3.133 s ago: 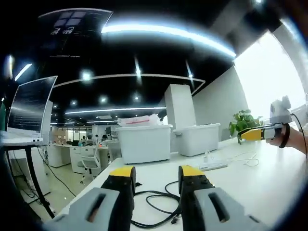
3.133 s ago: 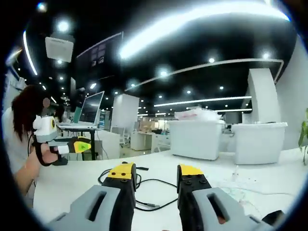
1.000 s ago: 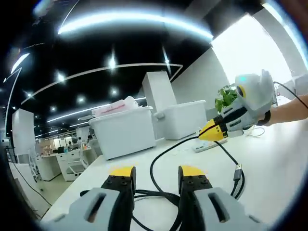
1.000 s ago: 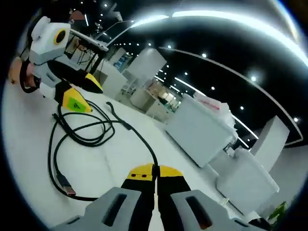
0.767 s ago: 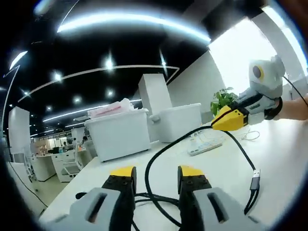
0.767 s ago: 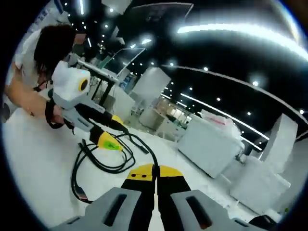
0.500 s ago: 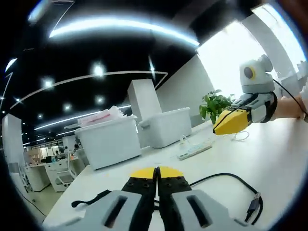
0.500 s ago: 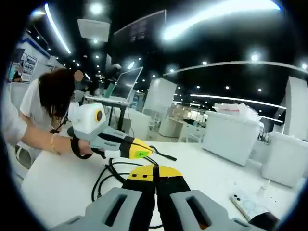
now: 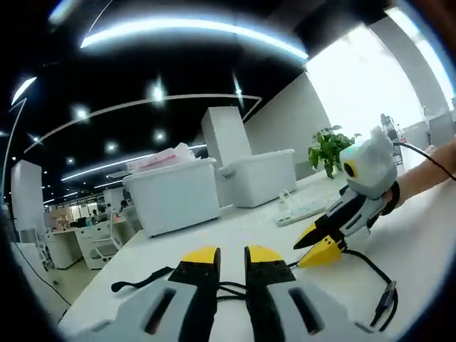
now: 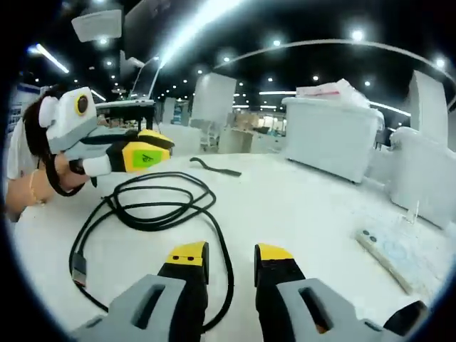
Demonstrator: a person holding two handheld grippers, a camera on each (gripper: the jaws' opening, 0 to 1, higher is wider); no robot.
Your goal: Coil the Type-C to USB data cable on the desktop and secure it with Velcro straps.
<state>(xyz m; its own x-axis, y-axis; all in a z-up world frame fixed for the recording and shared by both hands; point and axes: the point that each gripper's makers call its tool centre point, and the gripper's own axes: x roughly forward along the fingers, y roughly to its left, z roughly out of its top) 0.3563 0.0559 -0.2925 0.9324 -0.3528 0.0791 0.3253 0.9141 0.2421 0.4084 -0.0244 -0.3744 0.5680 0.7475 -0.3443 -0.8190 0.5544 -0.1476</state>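
The black data cable (image 10: 153,203) lies in loose loops on the white desktop (image 10: 299,199), its USB plug (image 10: 77,269) at the near left. One strand runs between the jaws of my right gripper (image 10: 230,254), which is open and low over the table. My left gripper (image 10: 158,146) hovers just over the far side of the loops, its jaws a narrow gap apart. In the left gripper view, the left gripper (image 9: 232,255) has cable (image 9: 229,288) behind its jaws. There the right gripper (image 9: 315,247) is open beside the plug end (image 9: 387,296). A black Velcro strap (image 10: 214,167) lies flat beyond the loops.
Two white storage bins (image 9: 174,203) (image 9: 260,178) stand along the far edge, with a white power strip (image 9: 303,211) and a potted plant (image 9: 328,146) nearby. A person (image 10: 32,160) holds the left gripper. The desk's edge drops off at the left (image 9: 92,303).
Both grippers have gone from shut to open. The right gripper has come down close to the table, and the cable now lies on the desktop with a strand between its jaws.
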